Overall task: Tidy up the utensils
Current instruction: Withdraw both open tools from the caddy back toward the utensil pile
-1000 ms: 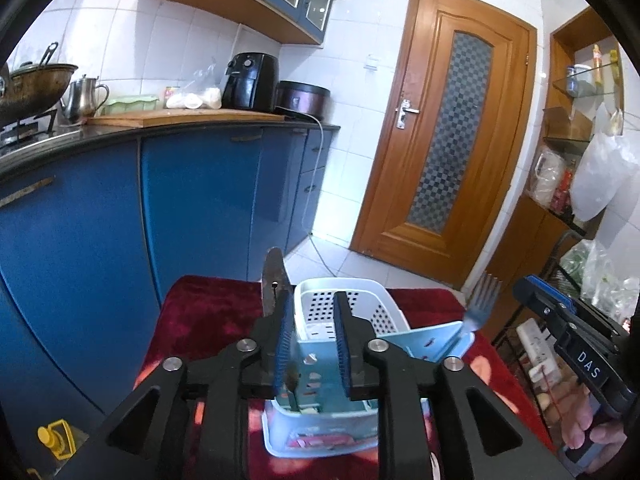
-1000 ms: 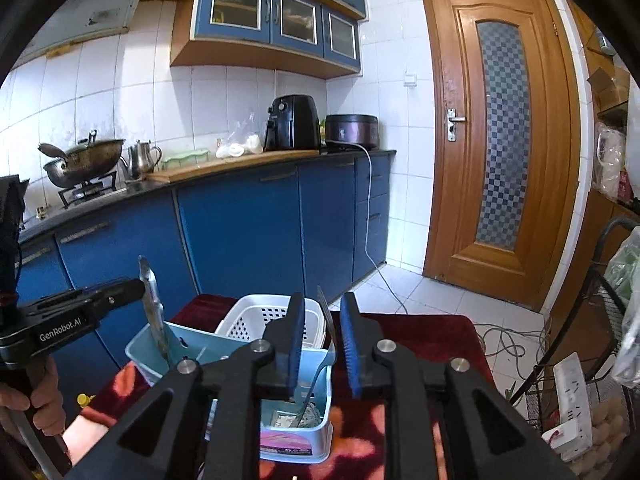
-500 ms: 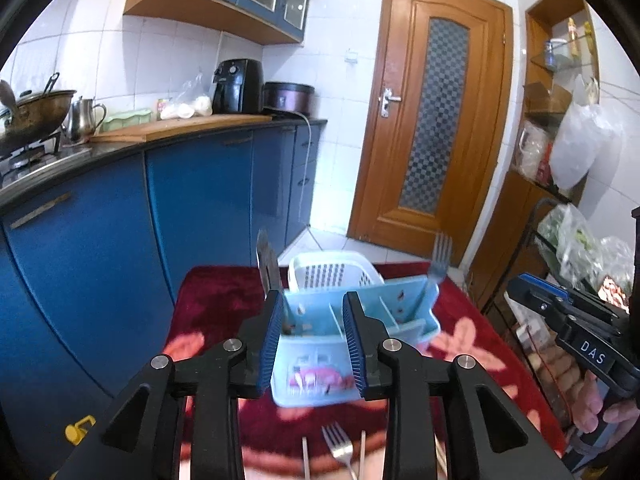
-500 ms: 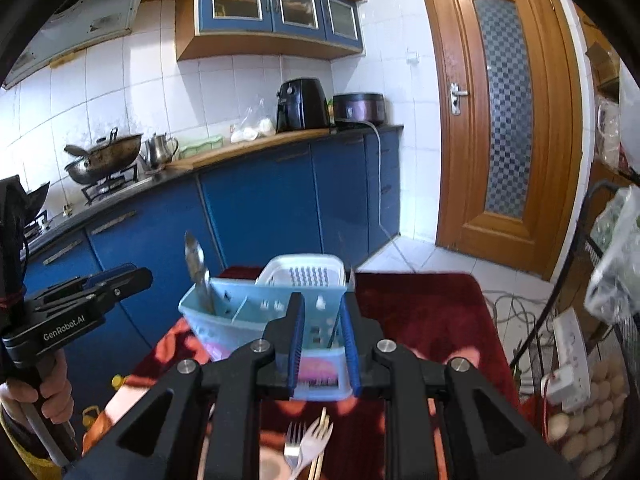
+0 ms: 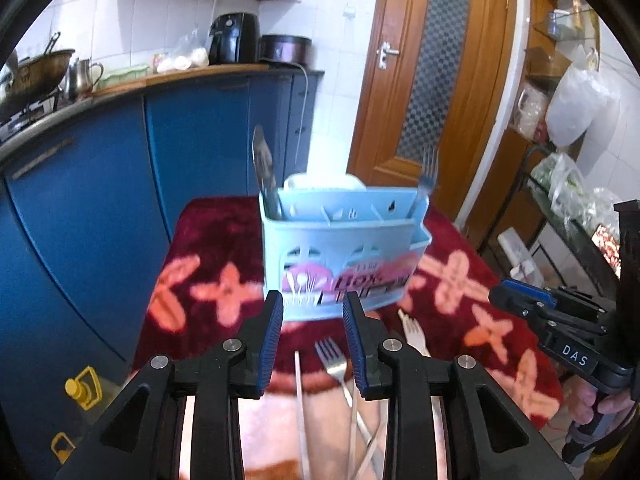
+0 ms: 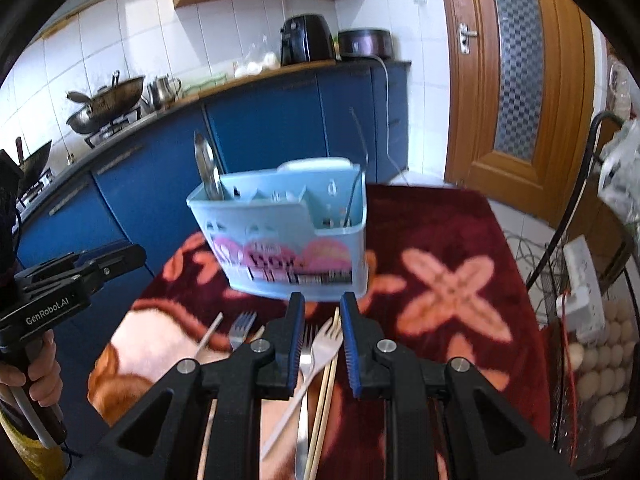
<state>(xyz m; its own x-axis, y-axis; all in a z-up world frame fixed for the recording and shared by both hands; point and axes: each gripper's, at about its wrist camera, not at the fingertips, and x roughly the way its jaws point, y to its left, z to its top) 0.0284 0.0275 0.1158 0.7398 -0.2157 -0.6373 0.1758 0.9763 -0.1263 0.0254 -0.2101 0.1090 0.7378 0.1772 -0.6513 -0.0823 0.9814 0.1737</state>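
A light blue utensil caddy [image 5: 344,252] stands on the red flowered cloth [image 5: 216,240]; it also shows in the right wrist view [image 6: 288,240]. A spoon [image 5: 264,172] stands in its left compartment and a fork [image 5: 426,184] in its right. Loose on the cloth near me lie a metal fork [image 5: 332,360], a white plastic fork [image 6: 324,344] and chopsticks [image 6: 330,384]. My left gripper [image 5: 313,312] is open and empty, above the loose forks. My right gripper [image 6: 322,316] is open and empty, just in front of the caddy.
A white perforated basket [image 5: 324,180] sits behind the caddy. Blue kitchen cabinets [image 5: 120,168] run along the left. A wooden door [image 5: 432,80] is behind. A wire rack with eggs [image 6: 600,380] and a power strip [image 6: 580,280] stands at the right.
Both grippers have pulled back from the caddy and tilted down. The spoon and fork stay in the caddy, and the loose utensils on the cloth have come into view.
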